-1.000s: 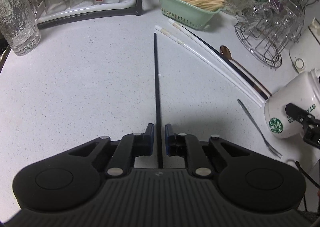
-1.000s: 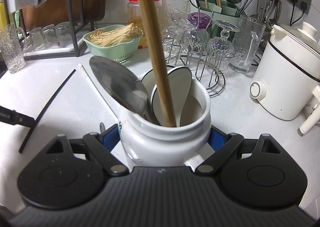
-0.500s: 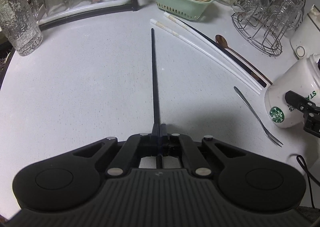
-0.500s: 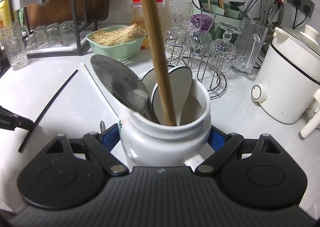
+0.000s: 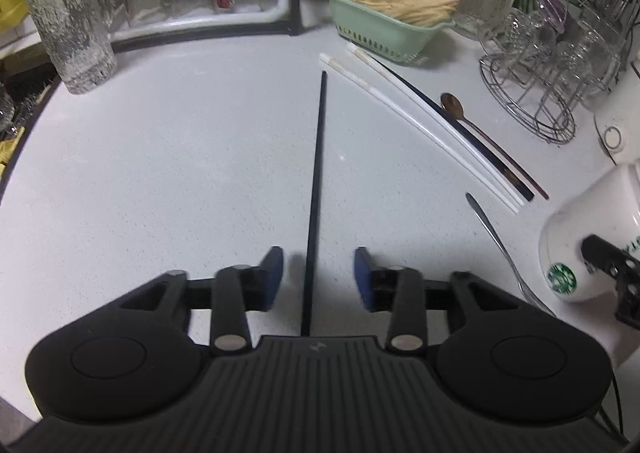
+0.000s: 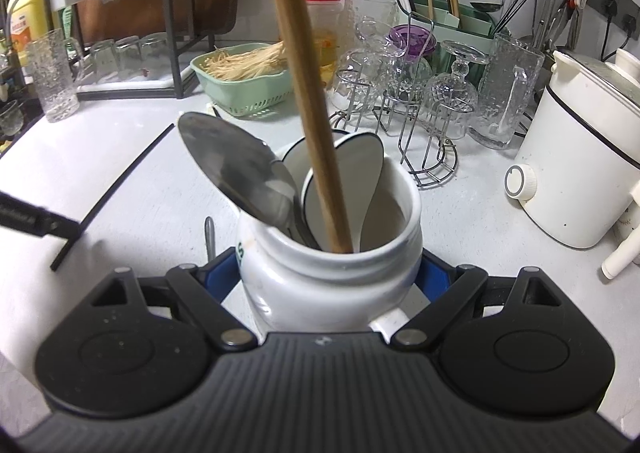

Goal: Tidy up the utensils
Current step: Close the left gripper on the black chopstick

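- The pale grey speckled countertop (image 5: 180, 173) carried everything, and both grippers worked above it.
- The right gripper (image 6: 330, 277) was clenched on the white ceramic jar with a green round logo (image 6: 320, 285); its blue pads pressed on both sides of the jar, and the jar stood upright between the black fingers.
- In the jar stood a large steel spoon (image 6: 236, 177) that leaned to the left, a white ceramic soup spoon with a dark rim (image 6: 348, 181), and a long wooden handle (image 6: 308, 101) that rose out of the top of the picture.
- The left gripper (image 5: 318, 279) was released: its jaws had just been opening, and the blue pads (image 5: 273, 273) stood apart on both sides of the thin black chopstick (image 5: 316, 189) without touching it.
- This black chopstick lay flat on the countertop, and it ran from under the gripper body straight away from the camera.
- To the right of it lay two white chopsticks (image 5: 420, 129) side by side, then a second dark chopstick (image 5: 480, 145) just beside them, then a small brown spoon with a long thin handle (image 5: 452, 105).
- A steel fork (image 5: 496, 249) lay between these utensils and the jar, near the jar's base.
- At the back stood a pale green plastic basket (image 5: 380, 29) with light sticks inside.
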`<action>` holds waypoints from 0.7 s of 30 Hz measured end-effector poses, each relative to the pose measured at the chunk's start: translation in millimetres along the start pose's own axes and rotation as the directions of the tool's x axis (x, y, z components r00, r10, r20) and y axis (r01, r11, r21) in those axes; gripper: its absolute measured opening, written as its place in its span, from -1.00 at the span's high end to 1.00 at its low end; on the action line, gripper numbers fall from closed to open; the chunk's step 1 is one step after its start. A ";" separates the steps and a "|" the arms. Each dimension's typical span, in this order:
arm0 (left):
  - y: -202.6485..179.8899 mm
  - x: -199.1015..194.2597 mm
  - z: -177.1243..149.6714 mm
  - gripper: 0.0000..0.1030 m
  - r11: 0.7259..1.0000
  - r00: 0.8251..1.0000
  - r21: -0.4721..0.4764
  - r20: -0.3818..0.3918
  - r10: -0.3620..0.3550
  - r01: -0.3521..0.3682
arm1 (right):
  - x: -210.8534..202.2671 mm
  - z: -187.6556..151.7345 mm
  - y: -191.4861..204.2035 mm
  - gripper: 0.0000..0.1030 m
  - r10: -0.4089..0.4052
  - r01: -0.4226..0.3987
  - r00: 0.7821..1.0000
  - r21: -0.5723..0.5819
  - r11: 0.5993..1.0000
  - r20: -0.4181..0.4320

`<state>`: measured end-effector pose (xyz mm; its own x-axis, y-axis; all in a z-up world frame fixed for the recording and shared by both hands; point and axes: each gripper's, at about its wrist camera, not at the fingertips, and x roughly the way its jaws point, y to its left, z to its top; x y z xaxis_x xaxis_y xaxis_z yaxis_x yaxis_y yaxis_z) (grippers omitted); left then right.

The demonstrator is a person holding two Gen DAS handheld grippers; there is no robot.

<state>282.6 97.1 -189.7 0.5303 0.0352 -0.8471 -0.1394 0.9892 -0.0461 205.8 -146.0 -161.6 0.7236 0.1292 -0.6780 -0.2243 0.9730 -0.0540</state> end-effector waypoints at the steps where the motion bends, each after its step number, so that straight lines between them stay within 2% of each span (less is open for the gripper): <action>1: -1.6 1.3 0.3 0.10 1.000 1.000 0.009 0.006 0.002 -0.002 | -1.4 -1.2 -0.4 -0.78 0.002 -0.002 1.000 -0.002 1.000 0.000; 4: -6.8 12.8 -0.9 0.21 0.999 1.000 0.032 -0.018 0.001 0.000 | -4.5 -5.5 -2.2 -0.78 0.016 -0.016 1.000 -0.016 1.000 0.012; 9: -6.7 22.5 -0.3 0.26 0.997 0.998 0.042 -0.012 0.063 -0.062 | -5.3 -6.8 -4.3 -0.78 0.032 -0.031 0.999 -0.028 0.999 0.021; 12: -6.0 23.5 1.7 0.52 0.996 0.997 0.043 -0.007 0.075 -0.075 | -5.9 -6.3 -5.4 -0.78 0.039 -0.039 0.999 -0.031 0.999 0.012; 14: -7.0 23.9 2.7 0.88 0.995 0.995 0.044 -0.010 0.095 -0.094 | -6.8 -7.2 -5.6 -0.78 0.041 -0.041 0.999 -0.035 0.999 0.013; 21: -14.9 16.7 -7.0 0.90 0.994 0.995 0.056 -0.039 0.096 -0.094 | -7.6 -10.2 -6.4 -0.78 0.049 -0.048 0.998 -0.047 0.998 0.030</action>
<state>287.6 82.0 -206.9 0.4818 0.1245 -0.8674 -0.1412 0.9880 0.0634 195.1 -155.1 -163.6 0.7312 0.1827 -0.6573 -0.2889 0.9557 -0.0557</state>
